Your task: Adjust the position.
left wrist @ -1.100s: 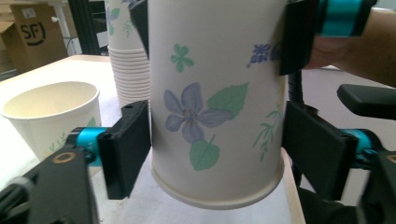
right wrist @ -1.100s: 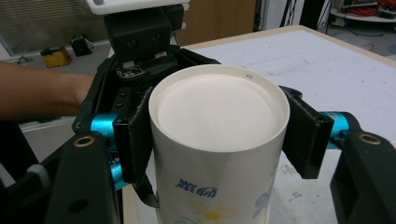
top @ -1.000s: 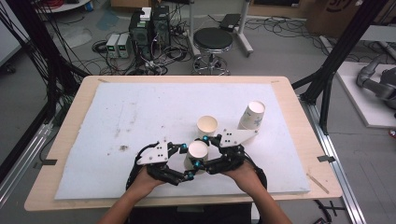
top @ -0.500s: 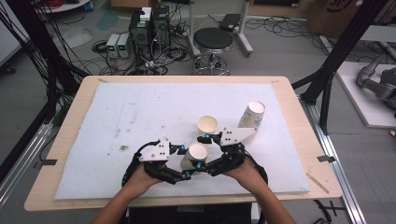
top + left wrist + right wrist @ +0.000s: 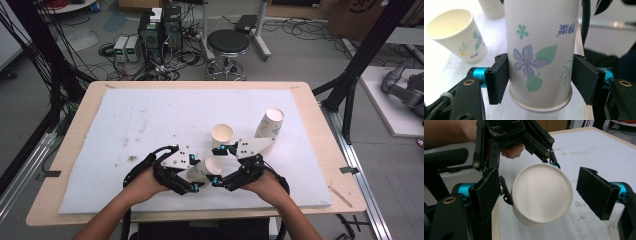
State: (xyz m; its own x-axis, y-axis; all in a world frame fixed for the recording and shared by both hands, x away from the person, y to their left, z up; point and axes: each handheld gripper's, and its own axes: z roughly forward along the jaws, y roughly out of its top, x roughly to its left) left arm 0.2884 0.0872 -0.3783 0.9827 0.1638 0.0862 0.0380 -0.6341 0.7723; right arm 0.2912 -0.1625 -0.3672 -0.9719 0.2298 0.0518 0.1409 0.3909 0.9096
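- My left fingers [image 5: 503, 77] clamped the cup [image 5: 540, 50].
- My right fingers [image 5: 596, 188] stood apart around its mouth.
- A second cup [image 5: 222, 135] stood at 12 o'clock.

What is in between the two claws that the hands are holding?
A flowered paper cup, seen in the high view. The left claw pinches it, and the right claw sits open around its mouth.

Left hand-held gripper [image 5: 196, 176] clamped; right hand-held gripper [image 5: 217, 167] spread wide, both low, tips nearly meeting.
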